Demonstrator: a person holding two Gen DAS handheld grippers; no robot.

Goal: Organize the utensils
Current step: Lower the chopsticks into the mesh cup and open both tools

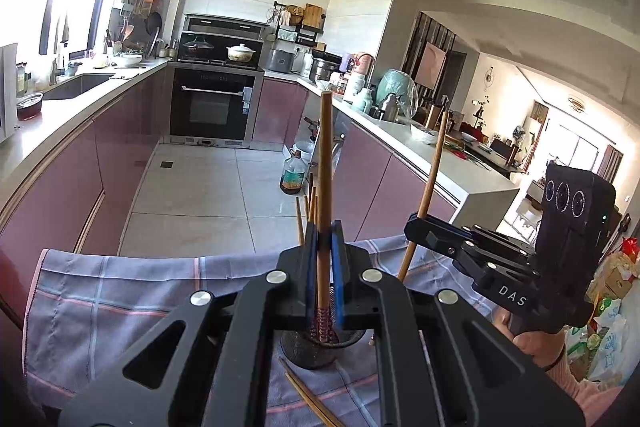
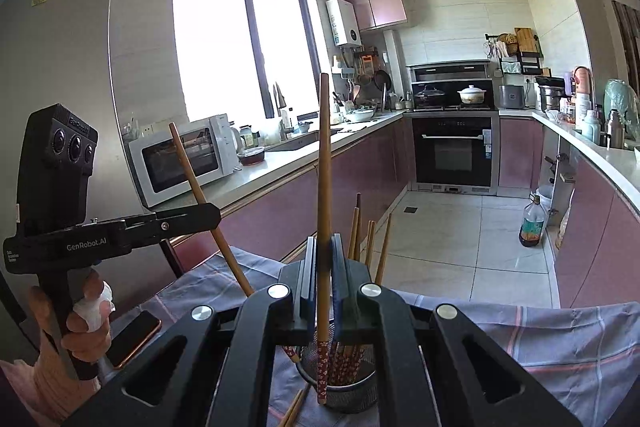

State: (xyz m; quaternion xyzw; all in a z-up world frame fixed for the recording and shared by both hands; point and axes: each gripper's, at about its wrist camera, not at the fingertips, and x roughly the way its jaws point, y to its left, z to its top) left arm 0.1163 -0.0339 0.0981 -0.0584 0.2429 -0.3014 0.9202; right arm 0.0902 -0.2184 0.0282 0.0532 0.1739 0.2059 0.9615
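My left gripper (image 1: 325, 231) is shut on a brown chopstick (image 1: 325, 167) that stands nearly upright, its patterned red end just above a dark mesh holder (image 1: 320, 351). My right gripper (image 2: 324, 241) is shut on a second chopstick (image 2: 324, 163), whose patterned end hangs beside the same holder (image 2: 356, 391). Several more chopsticks (image 2: 370, 243) stand in that holder. Each view shows the other gripper from the side: the right gripper (image 1: 414, 223) and the left gripper (image 2: 214, 213), each clamping its slanted stick. Loose chopsticks (image 1: 308, 399) lie on the checked cloth (image 1: 120, 291).
A phone (image 2: 136, 339) lies on the cloth near the hand (image 2: 88, 319) that holds the left gripper. A microwave (image 2: 184, 159) stands on the left counter. An oil bottle (image 2: 532, 227) stands on the tiled floor beyond the table edge.
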